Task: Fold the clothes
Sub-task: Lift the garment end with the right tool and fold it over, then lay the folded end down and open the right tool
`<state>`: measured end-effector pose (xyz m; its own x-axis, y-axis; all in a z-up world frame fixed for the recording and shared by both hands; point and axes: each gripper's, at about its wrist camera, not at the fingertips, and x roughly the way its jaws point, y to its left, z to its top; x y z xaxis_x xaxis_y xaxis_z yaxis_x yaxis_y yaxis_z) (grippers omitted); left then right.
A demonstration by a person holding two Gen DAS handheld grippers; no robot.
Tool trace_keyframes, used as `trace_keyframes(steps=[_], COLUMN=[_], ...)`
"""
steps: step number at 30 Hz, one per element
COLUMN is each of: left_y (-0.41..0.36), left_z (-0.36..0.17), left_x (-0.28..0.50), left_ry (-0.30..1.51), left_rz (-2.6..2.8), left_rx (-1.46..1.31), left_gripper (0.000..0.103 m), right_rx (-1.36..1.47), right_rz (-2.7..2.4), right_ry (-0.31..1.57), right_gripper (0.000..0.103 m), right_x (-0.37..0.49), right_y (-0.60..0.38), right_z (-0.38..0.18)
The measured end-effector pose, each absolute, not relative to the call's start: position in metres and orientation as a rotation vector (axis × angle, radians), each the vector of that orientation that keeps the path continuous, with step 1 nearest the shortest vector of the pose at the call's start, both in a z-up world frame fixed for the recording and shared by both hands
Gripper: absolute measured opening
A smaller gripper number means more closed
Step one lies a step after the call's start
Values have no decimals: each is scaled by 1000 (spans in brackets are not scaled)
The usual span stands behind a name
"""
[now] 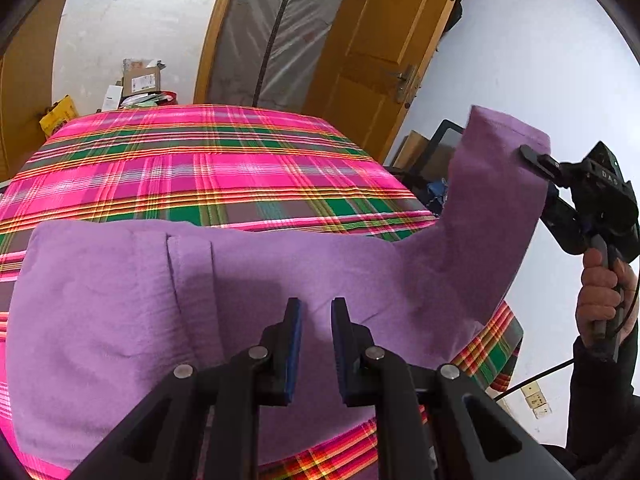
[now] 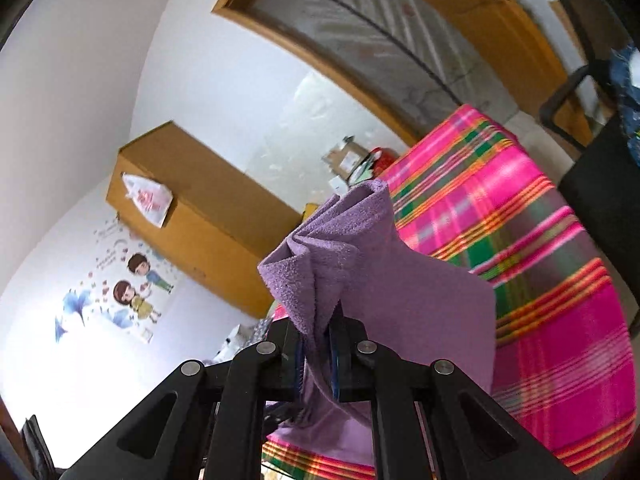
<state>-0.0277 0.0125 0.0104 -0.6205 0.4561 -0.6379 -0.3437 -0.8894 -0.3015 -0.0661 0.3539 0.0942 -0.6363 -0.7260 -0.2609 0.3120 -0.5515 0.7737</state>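
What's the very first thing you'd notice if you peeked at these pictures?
The bright pink plaid cloth covering the table grabs your eye first. On it lies a purple garment, and the right claw pinches one bunched end, lifting it high at the right. The left claw hovers over the flat part.

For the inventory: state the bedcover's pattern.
The bedcover is pink plaid with green and orange stripes; clearest in the left wrist view.
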Motion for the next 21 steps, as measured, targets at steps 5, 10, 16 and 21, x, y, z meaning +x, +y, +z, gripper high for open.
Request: trace_keyframes(steps=[5,10,16,21], left_y=[9,4,-11,-35], left_z=[12,9,11,14], left_x=[-27,-27,-25,-23], left_ry=[-222,-246,-281,-334], left_rz=[2475,2477,2518,2589], left_rx=[-1015,-1029,-1018,-1015], left_gripper=[15,15,15,15], right_rx=[784,824,945,1110], right_rz=[-2155,-2108,-2051,-2018], right_ry=[-892,-846,-755,-606], right_gripper=[10,10,10,12], right_x=[-73,-82,-91,-96], right_y=[330,305,268,221], right_z=[99,95,73,28])
